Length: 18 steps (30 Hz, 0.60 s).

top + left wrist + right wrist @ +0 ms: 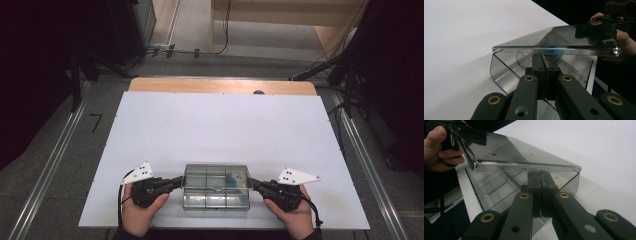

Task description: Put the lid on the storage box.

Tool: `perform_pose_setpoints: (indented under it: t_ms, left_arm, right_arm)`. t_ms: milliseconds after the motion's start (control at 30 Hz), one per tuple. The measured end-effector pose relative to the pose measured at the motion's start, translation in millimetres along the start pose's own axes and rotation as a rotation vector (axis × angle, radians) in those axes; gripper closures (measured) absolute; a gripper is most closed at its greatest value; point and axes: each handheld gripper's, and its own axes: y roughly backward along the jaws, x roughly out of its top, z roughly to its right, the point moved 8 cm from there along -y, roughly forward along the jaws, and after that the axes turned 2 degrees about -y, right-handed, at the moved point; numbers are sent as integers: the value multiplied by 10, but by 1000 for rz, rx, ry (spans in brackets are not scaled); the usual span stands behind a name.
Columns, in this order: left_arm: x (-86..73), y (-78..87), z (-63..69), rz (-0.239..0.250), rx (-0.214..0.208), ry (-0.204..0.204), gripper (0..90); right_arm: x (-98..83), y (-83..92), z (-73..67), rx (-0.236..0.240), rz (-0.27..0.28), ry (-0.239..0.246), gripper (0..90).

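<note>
A: Status? Start with the big stuff.

B: White desk [220, 125], nothing else on it. Clear box [216, 192] sits at the near edge, centred, between both hands. It has dividers inside, and something blue [233, 177] lies in a back right compartment; too small to tell what.

A: Lid?

B: Lid [564, 40] is up off the box at a slant, raised over the walls. Both gripper views look along its underside, with the open compartments below.

A: Grippers?

B: Left gripper [176, 182] is at the box's left end, right gripper [255, 183] at its right end. Both have jaws fully closed, pads pressed together. In the gripper views each tip sits just under the lid edge, at the end wall. I can't tell if the tips pinch a lip or only prop the lid; no clear grasp visible.

A: Progress?

B: My read: lid is unlatched and partly raised. Left to do: swing or lift it clear, then deal with the contents. Compartments look mostly empty.
</note>
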Motion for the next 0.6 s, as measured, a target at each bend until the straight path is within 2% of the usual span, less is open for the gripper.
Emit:
perform_pose_setpoints:
  t_ms: [367,600]
  left_arm:
    - [-84,29,40,-23,2,-9,883]
    - [-126,31,44,-43,3,-10,883]
  right_arm:
    - [-105,18,-29,5,-16,-4,850]
    - [-170,-6,-62,6,-40,12,844]
